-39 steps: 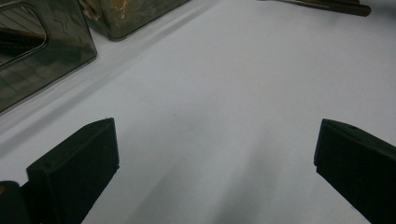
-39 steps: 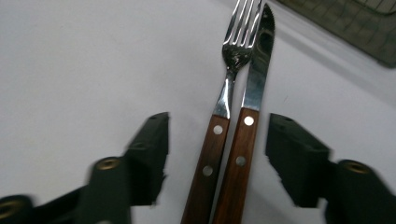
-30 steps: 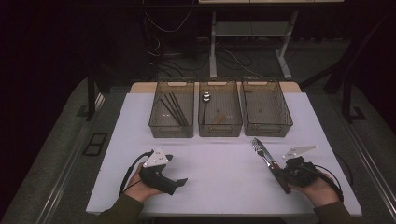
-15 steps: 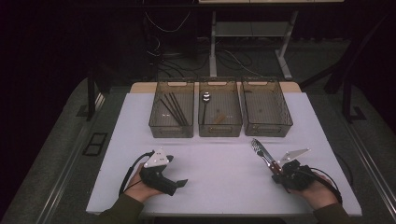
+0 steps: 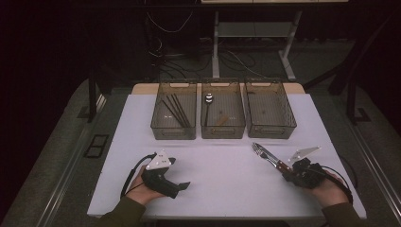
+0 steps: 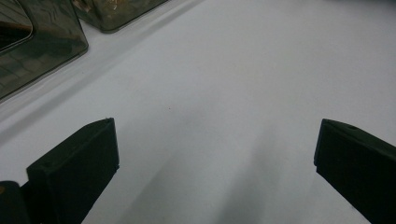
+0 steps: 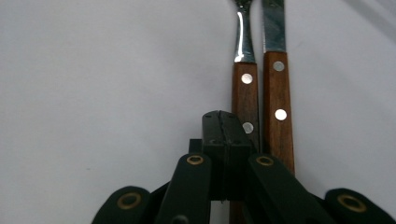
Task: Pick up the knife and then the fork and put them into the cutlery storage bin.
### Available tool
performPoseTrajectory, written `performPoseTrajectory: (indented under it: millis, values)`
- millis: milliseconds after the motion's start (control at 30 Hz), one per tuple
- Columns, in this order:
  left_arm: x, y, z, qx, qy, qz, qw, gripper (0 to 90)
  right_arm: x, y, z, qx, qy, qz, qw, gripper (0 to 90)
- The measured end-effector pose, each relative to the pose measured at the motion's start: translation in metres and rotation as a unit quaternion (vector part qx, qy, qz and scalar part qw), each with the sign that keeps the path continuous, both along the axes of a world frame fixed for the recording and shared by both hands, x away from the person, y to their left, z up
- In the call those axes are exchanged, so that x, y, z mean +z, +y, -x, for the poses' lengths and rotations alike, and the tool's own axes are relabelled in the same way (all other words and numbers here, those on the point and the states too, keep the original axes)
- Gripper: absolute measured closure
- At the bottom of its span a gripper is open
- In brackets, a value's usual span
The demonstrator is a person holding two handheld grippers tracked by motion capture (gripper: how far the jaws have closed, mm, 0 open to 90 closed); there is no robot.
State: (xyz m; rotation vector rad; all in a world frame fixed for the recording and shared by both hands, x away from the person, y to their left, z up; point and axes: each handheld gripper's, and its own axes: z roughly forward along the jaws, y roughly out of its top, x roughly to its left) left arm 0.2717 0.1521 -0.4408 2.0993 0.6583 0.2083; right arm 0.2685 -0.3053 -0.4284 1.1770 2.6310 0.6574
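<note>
A fork [image 5: 261, 151] and a knife [image 5: 270, 154] with wooden handles lie side by side on the white table [image 5: 227, 165], right of centre. In the right gripper view the fork handle [image 7: 244, 93] and knife handle [image 7: 278, 107] run straight ahead. My right gripper [image 7: 223, 135] has its jaws pressed together with nothing between them, just left of the fork handle and at its near end. In the high view the right gripper [image 5: 289, 173] sits at the handles' ends. My left gripper [image 5: 182, 186] rests at the front left, and its jaws stand wide apart [image 6: 215, 154] over bare table.
Three clear bins stand in a row at the back. The left bin [image 5: 158, 125] holds dark chopsticks [image 5: 176, 111]. The middle bin [image 5: 223, 135] holds a spoon [image 5: 208, 99] and a wooden piece. The right bin [image 5: 289, 124] stands beside them. Dark floor and cables lie beyond the table.
My right gripper has shifted slightly at the handle ends of the cutlery. The fork and knife lie where they were. The left gripper has kept still.
</note>
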Motion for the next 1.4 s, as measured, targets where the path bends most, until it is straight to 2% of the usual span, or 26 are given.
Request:
performPoseTrajectory:
  millis: [233, 300, 400, 500, 567, 667, 833, 1067, 1233, 1400]
  values:
    - [0.0, 0.0, 0.0, -0.001, 0.001, -0.002, 1.0, 0.0, -0.001, -0.006, -0.006, 0.013, 0.0, 0.006, 0.9999, 90.0]
    - [0.0, 0.0, 0.0, -0.001, 0.001, -0.001, 1.0, 0.0, 0.0, -0.006, -0.007, 0.017, -0.001, -0.001, 0.9999, 89.8]
    - [0.0, 0.0, 0.0, 0.0, 0.001, 0.001, 1.0, 0.0, 0.009, -0.008, -0.007, 0.018, -0.001, -0.023, 0.9996, 82.2]
    - [0.0, 0.0, 0.001, -0.001, 0.001, 0.001, 1.0, 0.0, 0.019, -0.008, -0.009, 0.026, -0.002, -0.021, 0.9994, 76.1]
    - [0.001, 0.0, 0.001, 0.0, 0.0, 0.003, 1.0, 0.0, 0.023, -0.007, -0.012, 0.028, 0.007, -0.02, 0.9994, 68.4]
    - [0.001, 0.0, 0.001, 0.0, -0.001, 0.004, 1.0, 0.0, 0.026, -0.004, -0.019, 0.028, 0.012, 0.004, 0.9995, 61.4]
    - [0.0, -0.001, 0.001, -0.004, 0.0, 0.003, 1.0, 0.0, 0.024, 0.006, -0.032, 0.043, 0.034, 0.042, 0.9976, 63.4]
    - [0.001, 0.0, 0.001, -0.004, 0.0, 0.004, 1.0, 0.0, 0.021, 0.022, -0.047, 0.068, 0.062, 0.093, 0.9914, 70.7]
    - [0.001, -0.001, 0.001, -0.005, 0.0, 0.003, 1.0, 0.0, 0.02, 0.028, -0.054, 0.077, 0.081, 0.114, 0.9872, 71.8]
    - [0.0, -0.001, 0.002, -0.005, 0.001, 0.004, 1.0, 0.0, 0.016, 0.03, -0.058, 0.077, 0.091, 0.131, 0.9842, 72.3]
